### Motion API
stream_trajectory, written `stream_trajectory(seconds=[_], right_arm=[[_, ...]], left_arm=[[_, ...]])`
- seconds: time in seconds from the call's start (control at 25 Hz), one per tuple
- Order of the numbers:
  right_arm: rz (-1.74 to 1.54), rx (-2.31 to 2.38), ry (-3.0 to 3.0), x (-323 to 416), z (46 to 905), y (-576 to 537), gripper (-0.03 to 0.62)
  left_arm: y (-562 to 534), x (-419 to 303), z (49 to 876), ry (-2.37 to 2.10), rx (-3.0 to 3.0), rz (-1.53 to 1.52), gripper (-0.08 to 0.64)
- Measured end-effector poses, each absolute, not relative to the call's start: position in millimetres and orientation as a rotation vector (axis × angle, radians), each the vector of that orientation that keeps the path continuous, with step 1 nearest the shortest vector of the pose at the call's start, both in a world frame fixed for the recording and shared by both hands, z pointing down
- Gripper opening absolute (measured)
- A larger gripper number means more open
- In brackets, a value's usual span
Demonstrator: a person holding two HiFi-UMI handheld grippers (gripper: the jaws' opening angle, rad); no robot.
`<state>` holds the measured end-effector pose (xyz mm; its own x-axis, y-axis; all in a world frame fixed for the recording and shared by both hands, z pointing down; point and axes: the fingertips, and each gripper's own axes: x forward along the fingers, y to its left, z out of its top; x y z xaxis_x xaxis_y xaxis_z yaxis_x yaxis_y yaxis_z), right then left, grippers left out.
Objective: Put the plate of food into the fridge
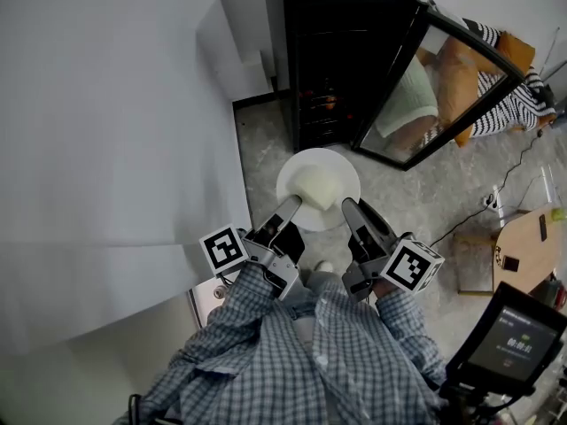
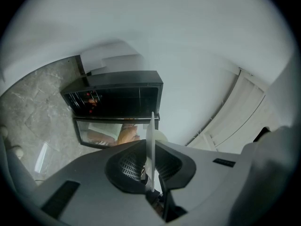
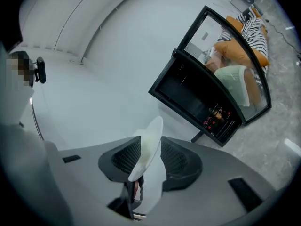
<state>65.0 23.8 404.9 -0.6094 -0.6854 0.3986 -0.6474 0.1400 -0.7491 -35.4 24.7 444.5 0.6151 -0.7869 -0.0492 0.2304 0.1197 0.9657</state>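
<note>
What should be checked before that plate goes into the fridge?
1. The fridge door stands open: ok.
2. The left gripper clamps the plate rim: ok.
3. The right gripper grips the plate: not ok; jaws apart, rim loose between them.
4. The food sits on the plate: ok.
5. Free shelf room inside the fridge: cannot tell; interior too dark.
</note>
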Motion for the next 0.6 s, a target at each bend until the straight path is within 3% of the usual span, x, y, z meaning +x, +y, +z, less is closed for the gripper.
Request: stream_trajectory(seconds=[0.08, 0.2, 0.6], right_arm=[[-1.513, -1.377, 2.318, 66.4, 406.1, 22.8, 0.131], [-1.503, -1.414, 2.313, 69.3, 407.6, 20.1, 0.069], [-1.5, -1.442, 2.313, 74.7, 410.3, 21.0, 0.067]], left_arm=[[24.7, -32.5, 442.8, -0.541, 1.234, -0.8, 0.026], [24.5, -31.8, 441.5, -0.533, 1.223, -0.799, 0.026], [22.3, -27.5, 443.2, -0.528, 1.236, -0.792, 0.026]])
